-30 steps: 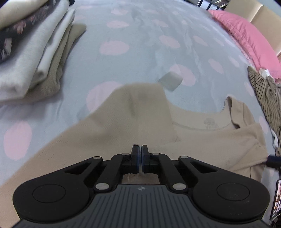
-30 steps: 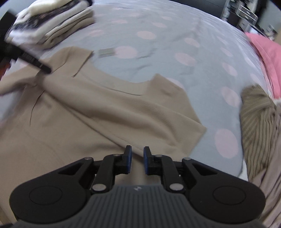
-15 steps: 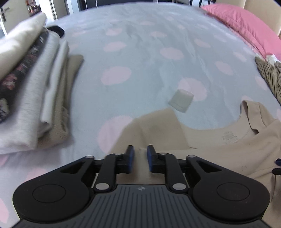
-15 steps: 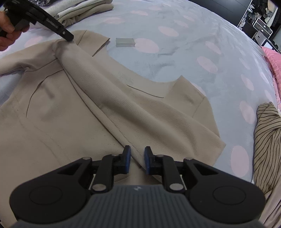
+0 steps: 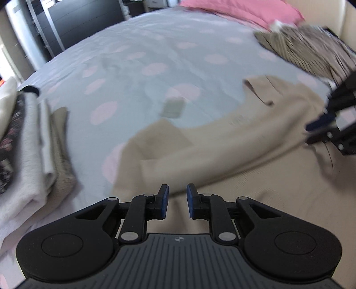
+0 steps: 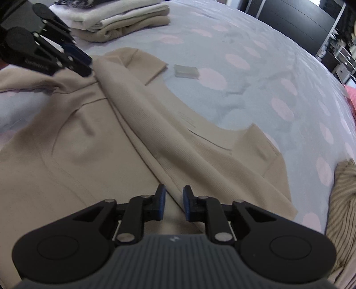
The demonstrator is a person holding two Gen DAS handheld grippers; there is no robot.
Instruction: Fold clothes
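Left wrist view
Left claw (image 5: 176,201): jaws a little apart after just opening, nothing pinched, pads above the beige cloth
Beige top (image 5: 233,142): spread on the bed straight ahead of the claw, one edge folded over in a thick band running right, neckline further ahead
Folded stack (image 5: 33,142): left of the claw, on the bed, apart from the top
Small grey piece (image 5: 173,108): ahead of the claw, just past the top's edge, lying on the sheet
Striped garment (image 5: 307,51): far ahead to the right, heaped
Pink pillow (image 5: 240,10): beyond it at the bed's head
Right claw (image 5: 322,126): at the right edge, blurred, over the top

Right wrist view
Right claw (image 6: 173,203): jaws slightly parted, gripping nothing, the folded band's hem running under the gap
Beige top (image 6: 100,142): fills the space ahead and left of the claw
Left claw (image 6: 83,61): far ahead left, tips at the top's shoulder fold
Bed (image 6: 255,73): grey sheet with pink dots, beyond the top
Striped garment (image 6: 342,200): right of the claw
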